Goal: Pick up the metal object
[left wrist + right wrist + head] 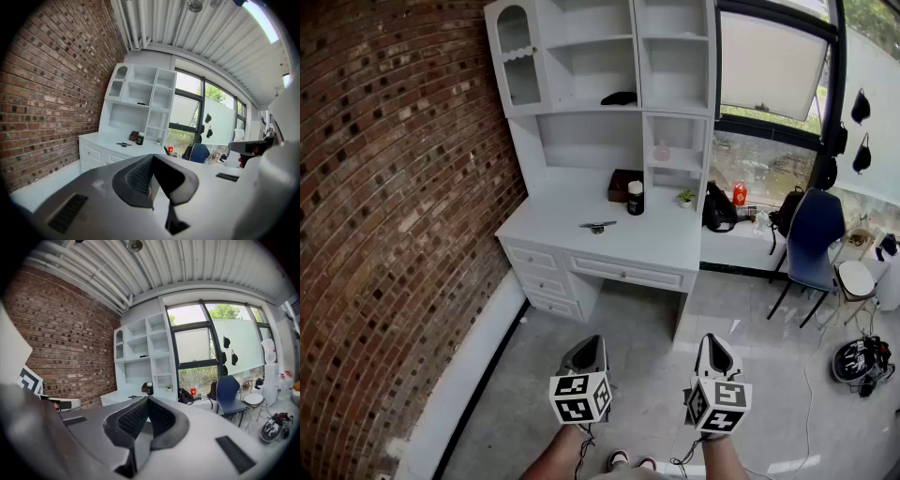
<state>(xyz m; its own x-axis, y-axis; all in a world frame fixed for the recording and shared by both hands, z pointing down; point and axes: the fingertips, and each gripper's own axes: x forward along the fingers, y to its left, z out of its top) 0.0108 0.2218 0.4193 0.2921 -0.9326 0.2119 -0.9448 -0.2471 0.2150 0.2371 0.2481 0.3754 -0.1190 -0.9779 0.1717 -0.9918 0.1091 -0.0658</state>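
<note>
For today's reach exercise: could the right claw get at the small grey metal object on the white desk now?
Probably not yet. The right claw hangs over the floor, well short of the white desk, where the small grey metal object lies in the open. Only distance blocks it.
</note>
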